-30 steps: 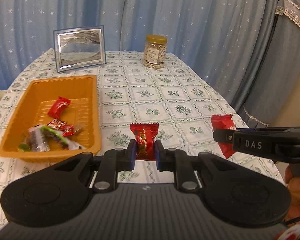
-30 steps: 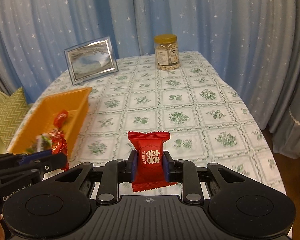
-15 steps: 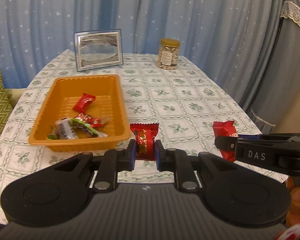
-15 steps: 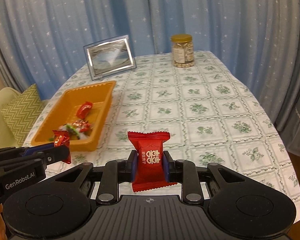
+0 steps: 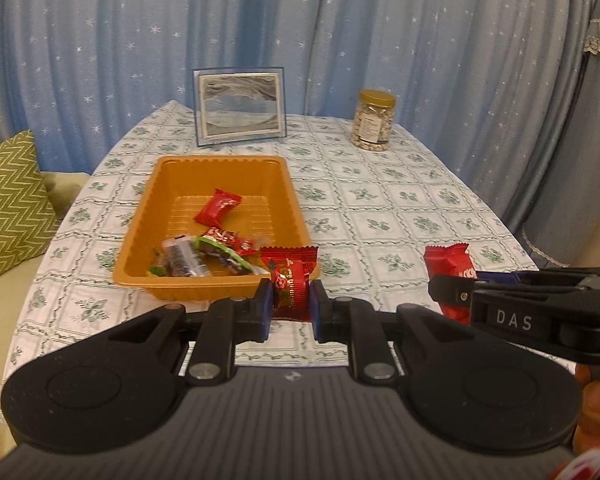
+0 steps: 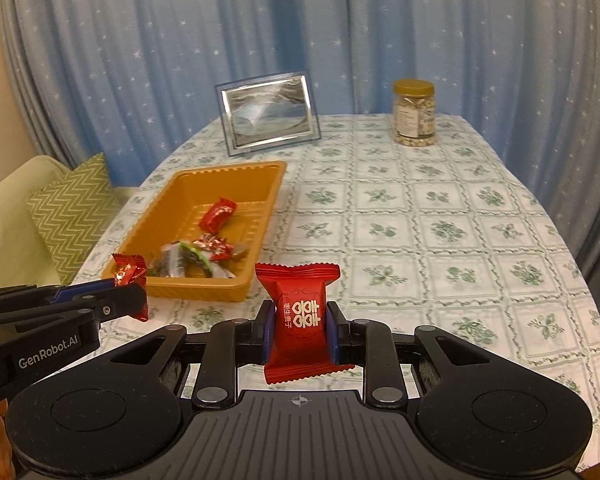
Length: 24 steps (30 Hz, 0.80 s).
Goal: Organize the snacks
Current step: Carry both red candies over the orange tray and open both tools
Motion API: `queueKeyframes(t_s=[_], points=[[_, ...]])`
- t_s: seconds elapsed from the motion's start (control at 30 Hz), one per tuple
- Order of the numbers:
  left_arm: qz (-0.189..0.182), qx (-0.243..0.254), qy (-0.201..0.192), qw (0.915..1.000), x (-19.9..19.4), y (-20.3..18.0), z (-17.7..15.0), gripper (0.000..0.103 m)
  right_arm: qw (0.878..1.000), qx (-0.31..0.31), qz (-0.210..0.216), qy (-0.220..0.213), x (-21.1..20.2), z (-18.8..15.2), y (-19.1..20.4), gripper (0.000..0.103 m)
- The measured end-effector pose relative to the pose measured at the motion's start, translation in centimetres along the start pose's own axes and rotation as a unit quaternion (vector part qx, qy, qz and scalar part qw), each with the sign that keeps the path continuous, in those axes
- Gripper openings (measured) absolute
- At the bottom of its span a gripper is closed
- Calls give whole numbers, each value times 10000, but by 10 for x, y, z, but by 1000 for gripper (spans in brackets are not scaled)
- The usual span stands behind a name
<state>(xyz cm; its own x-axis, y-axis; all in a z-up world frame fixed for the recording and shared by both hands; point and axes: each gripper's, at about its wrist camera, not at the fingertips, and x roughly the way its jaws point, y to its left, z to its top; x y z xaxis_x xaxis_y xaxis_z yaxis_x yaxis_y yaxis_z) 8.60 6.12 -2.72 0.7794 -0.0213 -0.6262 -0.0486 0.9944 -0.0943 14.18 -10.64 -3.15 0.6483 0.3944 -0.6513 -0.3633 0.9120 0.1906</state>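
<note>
A: Left wrist view: your left gripper (image 5: 290, 306) pinches a small red candy (image 5: 290, 280) just short of the orange tray (image 5: 216, 164). Release early and it lands on the tablecloth (image 5: 400, 200).

B: Your right gripper (image 6: 298, 330) clamps a red snack packet (image 6: 298, 312); that thin grip could slip. Count: two held, four or so wrappers in one tray, one jar (image 6: 414, 114).

Blue star-speckled curtains (image 5: 300, 20) hang across the whole back of the room. The counter (image 6: 440, 240) wears a white cloth with green floral squares. At the left, a green zigzag cushion (image 5: 8, 204) leans on a pale sofa (image 6: 12, 208).
</note>
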Motion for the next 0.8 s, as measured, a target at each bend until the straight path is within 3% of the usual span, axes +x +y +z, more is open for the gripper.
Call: queueKeyframes(t_s=[0.8], points=[[312,-293,15,9991,7,52,9,17,9988,-362,317,62,38,19,44,26]])
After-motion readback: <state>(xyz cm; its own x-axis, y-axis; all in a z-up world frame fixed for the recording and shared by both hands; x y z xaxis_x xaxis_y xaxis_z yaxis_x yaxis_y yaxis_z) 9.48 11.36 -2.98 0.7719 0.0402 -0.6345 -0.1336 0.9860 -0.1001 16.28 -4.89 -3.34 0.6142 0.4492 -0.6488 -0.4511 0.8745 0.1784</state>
